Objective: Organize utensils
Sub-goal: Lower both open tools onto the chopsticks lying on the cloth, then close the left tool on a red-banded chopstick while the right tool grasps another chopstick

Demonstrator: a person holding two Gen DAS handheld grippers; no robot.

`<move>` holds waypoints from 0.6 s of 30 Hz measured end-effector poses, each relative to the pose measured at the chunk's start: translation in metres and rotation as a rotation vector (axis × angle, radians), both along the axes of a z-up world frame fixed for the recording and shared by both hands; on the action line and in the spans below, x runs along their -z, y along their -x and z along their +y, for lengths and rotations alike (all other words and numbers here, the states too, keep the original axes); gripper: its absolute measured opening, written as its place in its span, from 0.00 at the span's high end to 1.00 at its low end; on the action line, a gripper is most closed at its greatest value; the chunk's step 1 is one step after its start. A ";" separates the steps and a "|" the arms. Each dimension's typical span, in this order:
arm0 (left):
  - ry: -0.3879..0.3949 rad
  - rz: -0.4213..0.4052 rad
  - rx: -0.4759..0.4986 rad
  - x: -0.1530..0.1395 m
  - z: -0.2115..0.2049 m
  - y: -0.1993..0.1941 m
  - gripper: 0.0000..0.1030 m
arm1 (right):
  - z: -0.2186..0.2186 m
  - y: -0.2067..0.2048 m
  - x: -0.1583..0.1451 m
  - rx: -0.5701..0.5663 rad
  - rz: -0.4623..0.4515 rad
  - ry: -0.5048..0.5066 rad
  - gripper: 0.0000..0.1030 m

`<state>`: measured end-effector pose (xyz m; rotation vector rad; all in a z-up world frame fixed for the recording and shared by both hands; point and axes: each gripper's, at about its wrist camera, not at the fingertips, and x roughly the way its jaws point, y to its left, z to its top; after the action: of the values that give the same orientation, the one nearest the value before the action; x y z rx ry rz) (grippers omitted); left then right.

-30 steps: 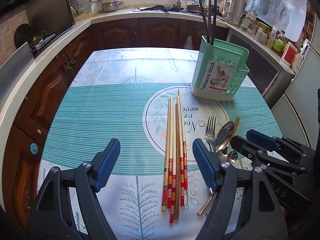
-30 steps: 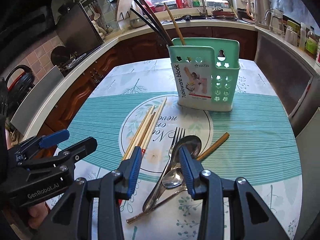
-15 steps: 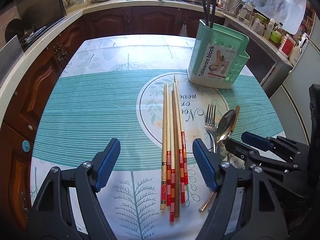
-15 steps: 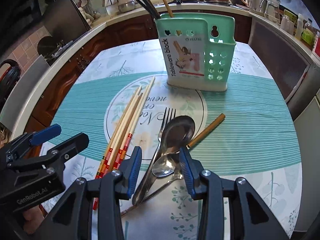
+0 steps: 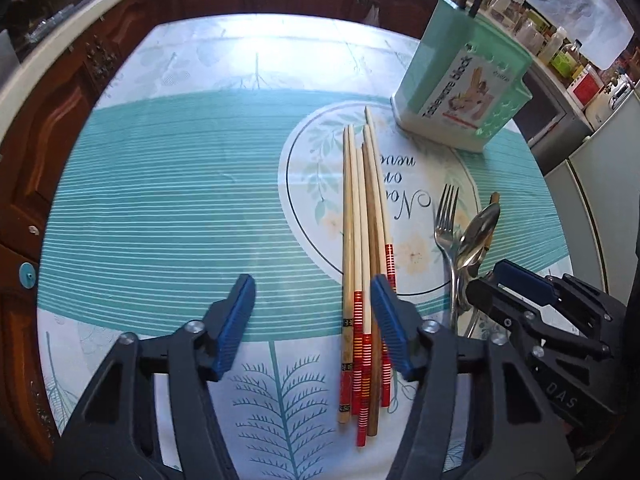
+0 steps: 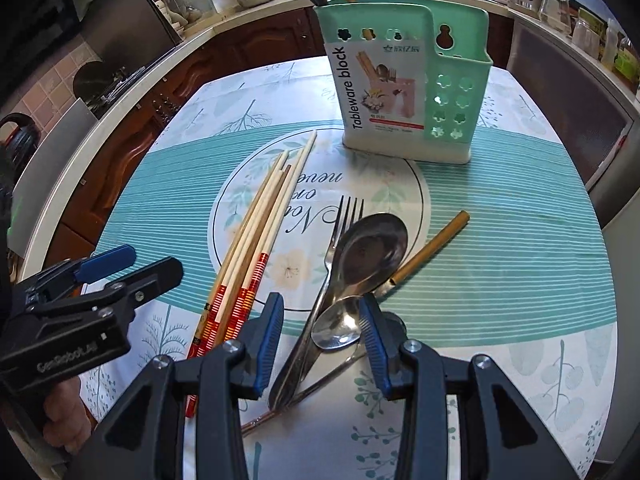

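Observation:
Several wooden chopsticks [image 5: 362, 256] with red banded ends lie side by side on the tablecloth; they also show in the right wrist view [image 6: 256, 240]. A fork [image 6: 340, 232], a large steel spoon [image 6: 366, 256], a smaller spoon [image 6: 336, 326] and a gold-handled utensil [image 6: 432, 248] lie in a pile to their right. The mint green holder [image 6: 412, 84] stands behind, with dark chopsticks in it. My left gripper [image 5: 314, 320] is open, its right finger over the chopsticks' ends. My right gripper [image 6: 322, 342] is open around the spoon and fork handles.
The table [image 5: 160, 208] carries a teal striped cloth. Wooden cabinets [image 5: 48, 120] and a countertop ring the table's left and far sides. Jars and bottles [image 5: 560, 48] stand on the counter at the right. A grey appliance [image 6: 576, 120] stands beside the table's right edge.
Both grippers have moved forward and lower toward the table. The left one has shifted left, so the chopsticks now lie under its right finger. The right one now straddles the spoon handles.

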<state>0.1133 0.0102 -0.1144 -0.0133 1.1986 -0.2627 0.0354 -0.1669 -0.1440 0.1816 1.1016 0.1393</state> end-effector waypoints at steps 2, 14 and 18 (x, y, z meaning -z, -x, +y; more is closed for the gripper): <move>0.012 0.034 0.014 0.006 0.000 -0.009 0.66 | 0.002 -0.001 0.000 -0.007 0.003 -0.001 0.62; 0.048 0.232 0.123 0.023 -0.023 -0.045 0.92 | 0.006 0.000 -0.002 -0.030 -0.006 -0.024 0.66; 0.017 0.257 0.143 0.028 -0.034 -0.048 0.95 | 0.005 0.000 -0.002 -0.032 -0.004 -0.030 0.66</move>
<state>0.1610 -0.0236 -0.1425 0.0247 1.4550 -0.4057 0.0355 -0.1618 -0.1416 0.1905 1.0992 0.1842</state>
